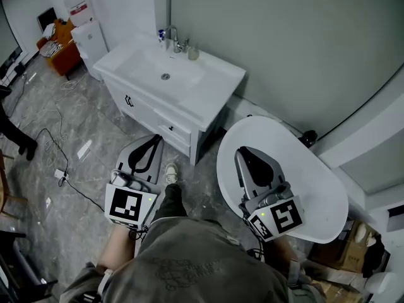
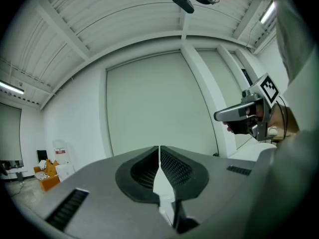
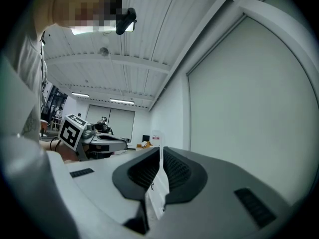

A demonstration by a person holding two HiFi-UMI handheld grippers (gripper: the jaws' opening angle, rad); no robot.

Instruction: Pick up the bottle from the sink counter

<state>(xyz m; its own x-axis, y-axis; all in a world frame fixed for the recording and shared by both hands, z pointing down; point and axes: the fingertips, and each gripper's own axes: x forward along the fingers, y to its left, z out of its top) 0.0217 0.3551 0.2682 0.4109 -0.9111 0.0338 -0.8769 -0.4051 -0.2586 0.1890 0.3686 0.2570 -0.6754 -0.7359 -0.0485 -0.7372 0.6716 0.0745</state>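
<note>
Two grippers: left gripper (image 1: 153,140) and right gripper (image 1: 243,151), grey plastic bodies, black ribbed pads (image 2: 175,167). Both pairs of jaws are pressed together with nothing between them.
Landmark: curved chrome faucet (image 1: 172,38), at the back edge of the glossy white sink counter (image 1: 214,81).
Bottle: small pale squat bottle (image 1: 193,53), looks translucent. It stands just right of the faucet, on the counter's back edge near the grey wall.
Bottle axis: upright, long axis vertical, as far as so small a view shows.
Other item: tiny blue-and-white thing (image 1: 161,36) just left of the faucet, too small to identify.
Key relation: both grippers are well short of the faucet, on the near side of the counter. The bottle lies ahead of the fingers, between the two grippers' lines.
Nearer hand: left looks slightly nearer. The right hangs over a round white table (image 1: 319,191), well off to the faucet's near right. Thin margin, a judgement only.
Gripper views: wall and ceiling only, no bottle in either.
Next move (judgement): close the gap, open the jaws, come in level across the basin, pads on the bottle's sides.
Risk: small smooth bottle on a glossy counter, so a nudge may tip or slide it.
</note>
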